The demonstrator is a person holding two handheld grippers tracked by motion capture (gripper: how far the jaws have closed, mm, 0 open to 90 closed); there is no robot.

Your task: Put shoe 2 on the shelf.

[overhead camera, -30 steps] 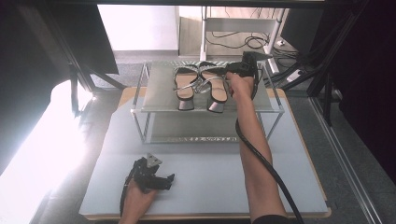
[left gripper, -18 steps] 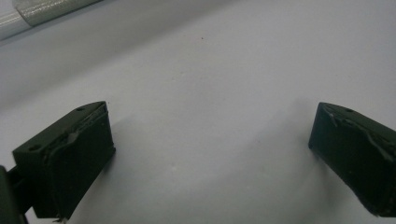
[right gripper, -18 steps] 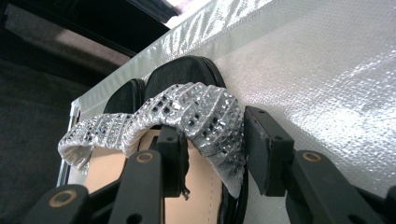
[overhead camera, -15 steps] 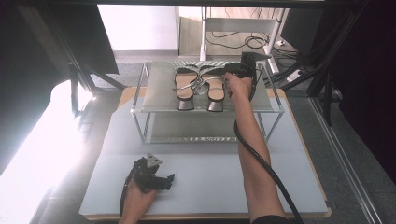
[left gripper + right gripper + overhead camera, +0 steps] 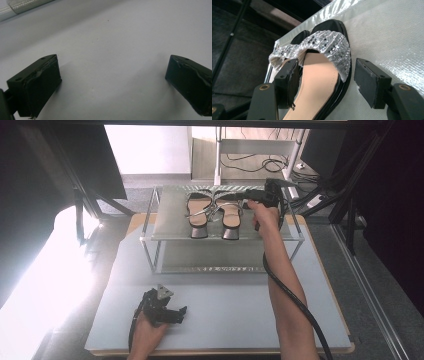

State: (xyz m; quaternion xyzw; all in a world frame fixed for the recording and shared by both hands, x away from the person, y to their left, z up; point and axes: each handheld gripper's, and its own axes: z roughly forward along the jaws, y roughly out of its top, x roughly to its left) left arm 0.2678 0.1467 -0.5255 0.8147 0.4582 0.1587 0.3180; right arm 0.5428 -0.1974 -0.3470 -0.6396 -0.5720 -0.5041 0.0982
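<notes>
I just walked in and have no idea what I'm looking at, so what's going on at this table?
A person is working with two hand-held grippers at a table that carries a small metal rack. A pair of sandals sits on the rack's top shelf. The right gripper is at the right-hand sandal; its fingers have just been opening, and the sandal lies between them, released. The left gripper rests open on the table, holding nothing.

2 sandals (image 5: pixel 215 212), 1 rack (image 5: pixel 165 227), 1 table (image 5: pixel 225 320), 2 grippers (image 5: pixel 167 312), 2 jaws ea.
</notes>
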